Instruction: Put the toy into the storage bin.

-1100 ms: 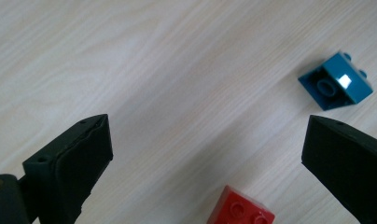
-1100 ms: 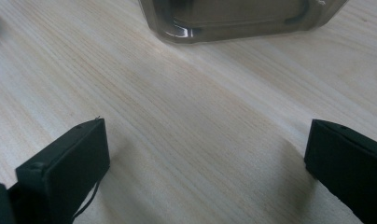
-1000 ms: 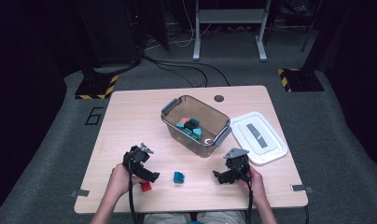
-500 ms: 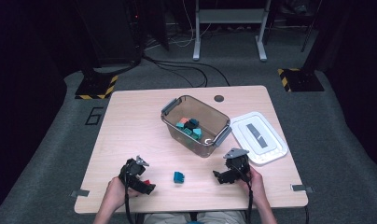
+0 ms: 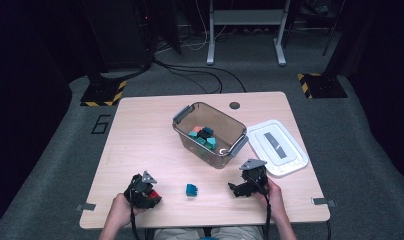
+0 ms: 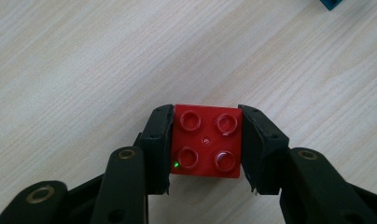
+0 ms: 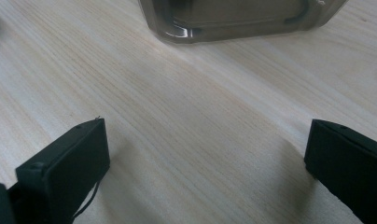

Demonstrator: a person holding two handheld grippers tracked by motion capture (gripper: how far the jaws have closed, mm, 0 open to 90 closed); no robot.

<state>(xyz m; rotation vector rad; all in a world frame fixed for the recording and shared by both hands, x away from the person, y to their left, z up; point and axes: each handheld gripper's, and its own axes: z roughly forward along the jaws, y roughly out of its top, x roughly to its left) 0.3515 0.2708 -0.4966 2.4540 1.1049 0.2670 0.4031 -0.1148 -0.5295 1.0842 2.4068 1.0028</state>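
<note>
Red plastic four-stud brick [image 6: 205, 141] pinched square between the two black jaws of the left gripper [image 5: 149, 196], resting on the pale wood-grain bench [image 5: 140, 140] at its near left edge. Jaws just closed onto opposite flat sides, studs facing up. Right gripper [image 5: 238, 189] near the front right, spread wide over bare wood, holding nothing. Small teal plastic brick [image 5: 191, 189] loose between the two grippers, apart from both. Farther back, clear grey plastic bin [image 5: 182, 131] with grey handles, already carrying several teal, black and orange bricks; white plastic lid [image 5: 290, 165] flat just to its right. Likely risks: smooth brick walls slipping from the pads on a fast lift; brick clipping the bin's near rim if carried too low; stray sweep knocking the teal brick off the front edge.
</note>
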